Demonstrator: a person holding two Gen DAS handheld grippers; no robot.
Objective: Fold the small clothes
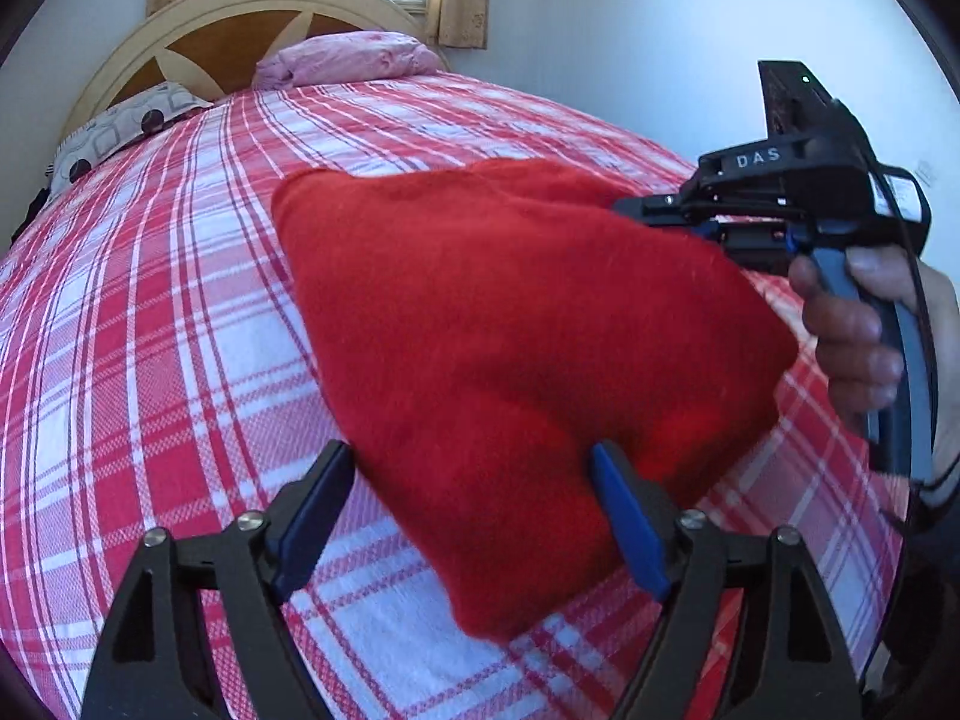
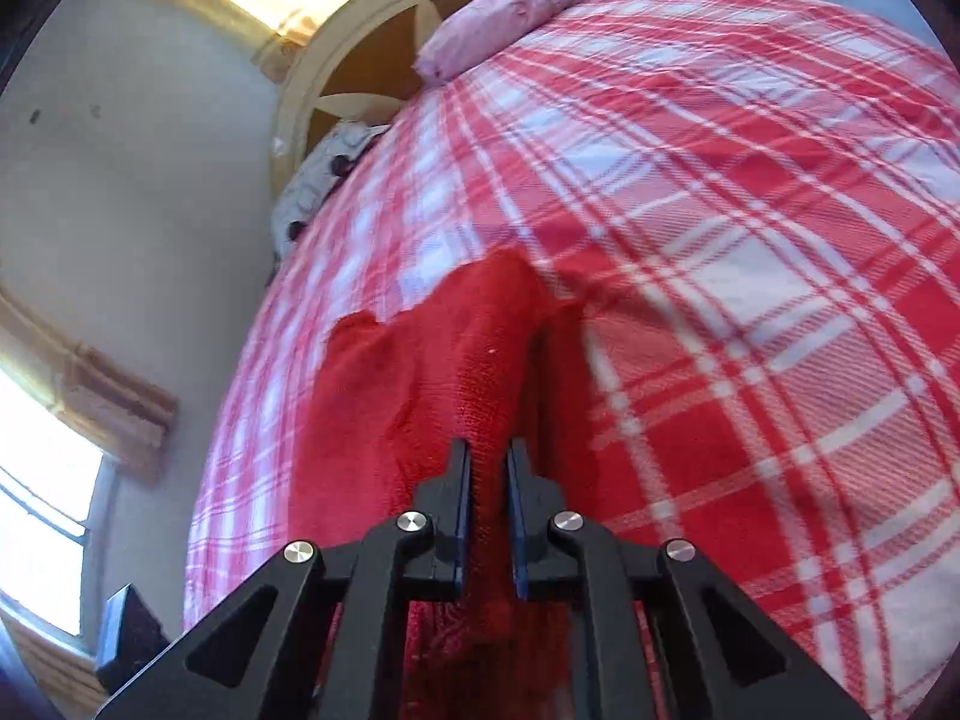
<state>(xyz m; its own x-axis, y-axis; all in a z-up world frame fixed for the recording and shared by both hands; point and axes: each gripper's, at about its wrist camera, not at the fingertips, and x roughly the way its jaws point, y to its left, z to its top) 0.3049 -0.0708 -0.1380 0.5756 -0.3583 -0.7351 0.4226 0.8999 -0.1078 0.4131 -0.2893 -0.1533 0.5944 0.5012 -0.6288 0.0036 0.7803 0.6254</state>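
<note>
A red cloth is held up over a bed covered by a red and white checked blanket. The right gripper is seen with its jaws clamped together on a bunched edge of the cloth, which hangs from them towards the blanket. In the left wrist view this gripper is seen at the right, gripped by a hand. The left gripper is seen with its jaws wide apart; the lower corner of the cloth lies between them, but no pad is pressed on it. A pink pillow and a patterned pillow are placed by the headboard.
</note>
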